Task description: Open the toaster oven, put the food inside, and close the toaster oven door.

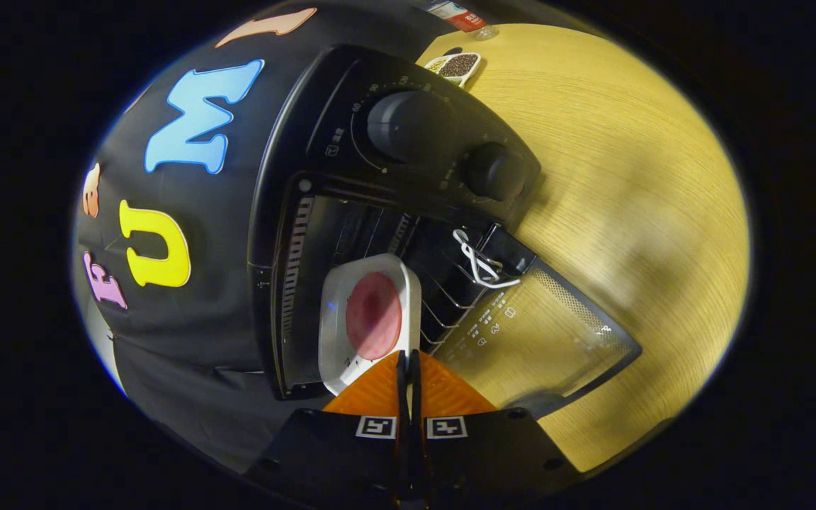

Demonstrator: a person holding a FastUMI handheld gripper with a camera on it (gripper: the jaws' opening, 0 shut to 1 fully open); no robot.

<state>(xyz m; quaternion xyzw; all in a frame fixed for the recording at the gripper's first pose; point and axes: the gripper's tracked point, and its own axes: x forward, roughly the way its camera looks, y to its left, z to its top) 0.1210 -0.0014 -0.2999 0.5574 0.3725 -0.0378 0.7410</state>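
Gripper (408,365) fingers pressed together, pinching the rim of the white plate (341,340) with its food (373,315). Plate lies at 11 o'clock, inside the toaster oven (295,212); door (557,333) open at 2 o'clock.

Hand-held gripper (409,368) pinching plate (337,333) rim

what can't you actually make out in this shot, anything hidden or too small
- Gripper, fingers shut on the near rim of the white plate: the pinched rim is hidden behind the fingers.
- Round pink food on the plate: too smooth to tell what it is.
- Toaster oven interior: back too dark.
- Markings around the dials and on the open glass door: too small.
- Small dish beyond the oven: contents too small.
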